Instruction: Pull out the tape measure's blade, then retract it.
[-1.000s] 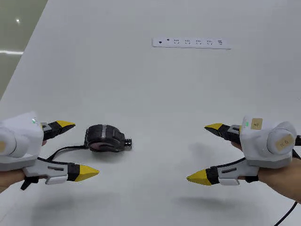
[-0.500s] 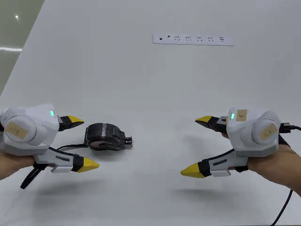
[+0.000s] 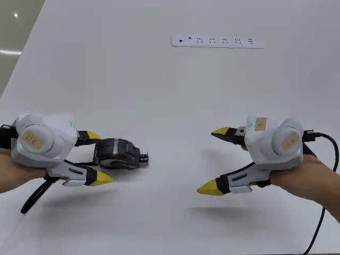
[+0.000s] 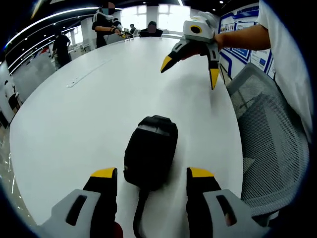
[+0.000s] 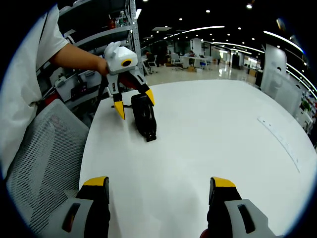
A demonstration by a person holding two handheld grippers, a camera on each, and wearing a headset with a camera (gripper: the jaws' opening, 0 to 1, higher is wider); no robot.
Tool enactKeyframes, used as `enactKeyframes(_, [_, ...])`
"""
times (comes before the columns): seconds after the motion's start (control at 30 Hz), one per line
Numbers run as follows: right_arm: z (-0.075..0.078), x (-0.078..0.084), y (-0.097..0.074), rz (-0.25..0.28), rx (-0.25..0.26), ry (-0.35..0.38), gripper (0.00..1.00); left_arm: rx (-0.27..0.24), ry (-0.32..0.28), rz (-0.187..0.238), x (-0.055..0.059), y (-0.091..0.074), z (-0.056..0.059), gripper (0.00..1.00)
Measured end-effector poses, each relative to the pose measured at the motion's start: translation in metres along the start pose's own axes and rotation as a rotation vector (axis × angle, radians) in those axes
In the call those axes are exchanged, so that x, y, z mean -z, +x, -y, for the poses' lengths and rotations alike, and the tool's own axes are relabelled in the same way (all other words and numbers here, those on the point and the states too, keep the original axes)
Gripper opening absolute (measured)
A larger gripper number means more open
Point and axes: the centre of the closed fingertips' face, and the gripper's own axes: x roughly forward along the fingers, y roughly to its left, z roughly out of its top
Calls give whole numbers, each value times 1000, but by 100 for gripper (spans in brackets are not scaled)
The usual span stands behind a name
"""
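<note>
The black tape measure [image 3: 118,154] lies on its side on the white table [image 3: 159,95], with its blade end pointing right and no blade drawn out. My left gripper [image 3: 106,158] is open, its yellow-tipped jaws standing on either side of the case's rear without touching it. In the left gripper view the tape measure [image 4: 151,151] sits just beyond the left gripper [image 4: 152,173]. My right gripper [image 3: 205,161] is open and holds nothing, well right of the tape. The right gripper view shows the right gripper [image 5: 159,182] facing the tape measure [image 5: 143,116] and the left gripper [image 5: 134,108].
A white power strip [image 3: 217,41] lies at the far side of the table. A black strap [image 4: 140,218] trails from the tape's rear toward the left hand. A grey mesh chair [image 4: 267,124] stands at the near table edge. People stand at the far end.
My left gripper has moved right until its jaws flank the tape's rear. My right gripper has come left and slightly up. The tape measure has stayed put.
</note>
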Motion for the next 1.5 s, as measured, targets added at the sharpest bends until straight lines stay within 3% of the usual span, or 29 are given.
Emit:
enactKeyframes(0.37, [-3,0,8,-8,-16,-13,81,12,53,-7,-1,2,-4,31])
enactKeyframes(0.93, [-6,-10,18,17,-40,-21,77,12,73,-15,0,5,-6,28])
enactKeyframes(1.5, [-11,-29,57,40,-88,-45,68,8,67,-24,0,6,-5,27])
